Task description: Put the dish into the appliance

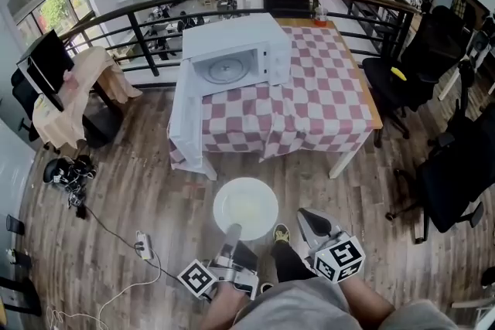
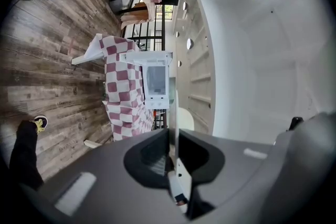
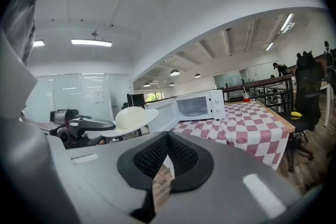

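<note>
Head view: the dish (image 1: pixel 245 206) is over the floor, near of the table (image 1: pixel 325 104), its near rim clamped in the left gripper (image 1: pixel 232 232). The right gripper (image 1: pixel 309 222) hangs beside it, jaws pressed together on nothing.

Advice: carry the dish level and forward, raise it to the microwave (image 1: pixel 236 58), and enter the cavity squarely.

Obstruction: the open door (image 1: pixel 184 108) juts near and left. A power strip (image 1: pixel 143 246) lies on the floor at left. Office chairs (image 1: pixel 421 58) stand well right.
</note>
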Demonstrator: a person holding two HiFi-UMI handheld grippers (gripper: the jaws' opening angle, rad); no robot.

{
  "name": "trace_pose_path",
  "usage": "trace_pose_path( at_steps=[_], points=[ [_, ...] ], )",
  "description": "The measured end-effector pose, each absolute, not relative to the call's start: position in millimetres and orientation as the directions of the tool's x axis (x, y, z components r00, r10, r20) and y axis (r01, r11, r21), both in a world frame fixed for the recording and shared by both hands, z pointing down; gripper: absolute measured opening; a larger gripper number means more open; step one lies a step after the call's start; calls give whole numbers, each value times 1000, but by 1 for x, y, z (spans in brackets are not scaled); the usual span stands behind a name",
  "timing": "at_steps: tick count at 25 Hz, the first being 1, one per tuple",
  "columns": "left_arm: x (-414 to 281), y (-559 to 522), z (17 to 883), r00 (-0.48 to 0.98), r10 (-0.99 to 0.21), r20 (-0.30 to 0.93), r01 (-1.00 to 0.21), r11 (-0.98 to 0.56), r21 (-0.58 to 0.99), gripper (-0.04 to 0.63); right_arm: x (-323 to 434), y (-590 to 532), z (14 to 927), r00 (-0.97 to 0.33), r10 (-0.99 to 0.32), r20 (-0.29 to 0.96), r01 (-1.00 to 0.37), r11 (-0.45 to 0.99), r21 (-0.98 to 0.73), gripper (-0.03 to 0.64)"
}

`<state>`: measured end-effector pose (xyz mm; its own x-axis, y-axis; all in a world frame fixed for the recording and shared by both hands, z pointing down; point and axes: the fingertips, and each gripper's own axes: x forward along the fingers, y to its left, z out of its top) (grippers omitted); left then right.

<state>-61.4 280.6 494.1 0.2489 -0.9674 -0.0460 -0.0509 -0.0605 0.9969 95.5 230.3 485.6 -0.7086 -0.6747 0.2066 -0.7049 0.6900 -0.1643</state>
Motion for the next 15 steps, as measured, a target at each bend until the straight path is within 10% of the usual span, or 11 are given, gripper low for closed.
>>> trace_pose_path(
  at_steps=[15],
  points=[
    [-66,173,496,285,-958,-23,-54,-39,998,35,77,114,489,-705,-674,222,-709,681,-184,-2]
  ],
)
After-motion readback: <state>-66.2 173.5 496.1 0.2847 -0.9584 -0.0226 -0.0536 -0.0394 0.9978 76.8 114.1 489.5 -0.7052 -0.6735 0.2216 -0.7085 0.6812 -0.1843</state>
